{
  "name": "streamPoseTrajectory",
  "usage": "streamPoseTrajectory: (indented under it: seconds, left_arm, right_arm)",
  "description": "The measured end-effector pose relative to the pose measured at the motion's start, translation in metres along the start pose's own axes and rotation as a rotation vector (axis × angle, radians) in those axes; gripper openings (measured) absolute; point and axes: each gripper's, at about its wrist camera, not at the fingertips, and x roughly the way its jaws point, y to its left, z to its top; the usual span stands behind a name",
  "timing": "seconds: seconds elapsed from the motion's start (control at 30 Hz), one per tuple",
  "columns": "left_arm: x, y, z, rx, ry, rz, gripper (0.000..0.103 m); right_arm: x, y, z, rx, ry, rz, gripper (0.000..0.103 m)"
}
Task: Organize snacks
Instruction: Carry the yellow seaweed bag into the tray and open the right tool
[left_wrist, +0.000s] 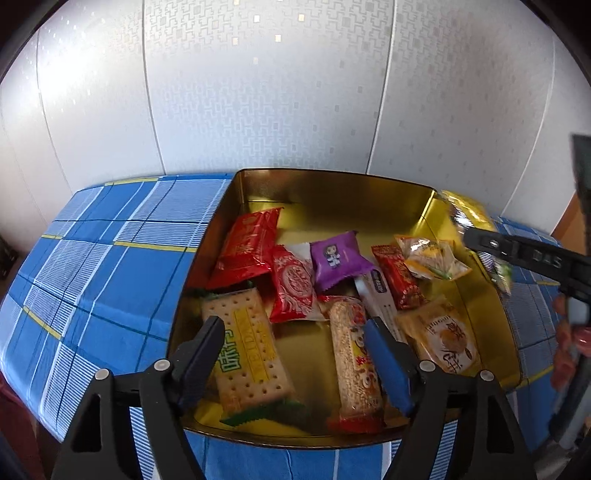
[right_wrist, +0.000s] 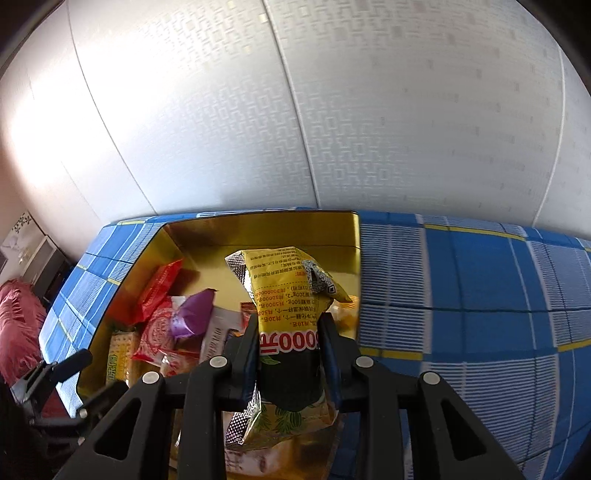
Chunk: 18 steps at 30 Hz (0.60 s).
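Carrying step in hand: right tongs clamped narrow on a crinkled yellow foil snack packet, held above the right wall of the open gold metal tin sitting near the far edge of the blue checked tabletop. Left tongs standing wide and empty, poised over the tin's near end above the cracker pack and the long puffed-rice bar. Next, by judgement: shifting the packet further inward over a bare patch of the tin's floor near its far wall, lowering, then letting go.

Two wrist fisheyes, steeply downward and close over the shared gold tin, facing the wall.
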Motion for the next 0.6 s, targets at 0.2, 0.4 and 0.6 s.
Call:
streamPoseTrajectory:
  seconds: [0.2, 0.4, 0.6]
  left_arm:
    - [-0.002, -0.003, 0.000, 0.012, -0.004, 0.001, 0.084]
    - [-0.001, -0.002, 0.000, 0.004, 0.007, -0.001, 0.086]
    - [-0.001, 0.000, -0.001, -0.009, 0.015, 0.004, 0.087]
  right_arm:
    - [0.012, 0.013, 0.008, -0.015, 0.007, 0.007, 0.030]
    - [0.027, 0.020, 0.019, -0.026, 0.023, 0.003, 0.030]
    - [0.053, 0.027, 0.029, -0.048, 0.070, -0.015, 0.030]
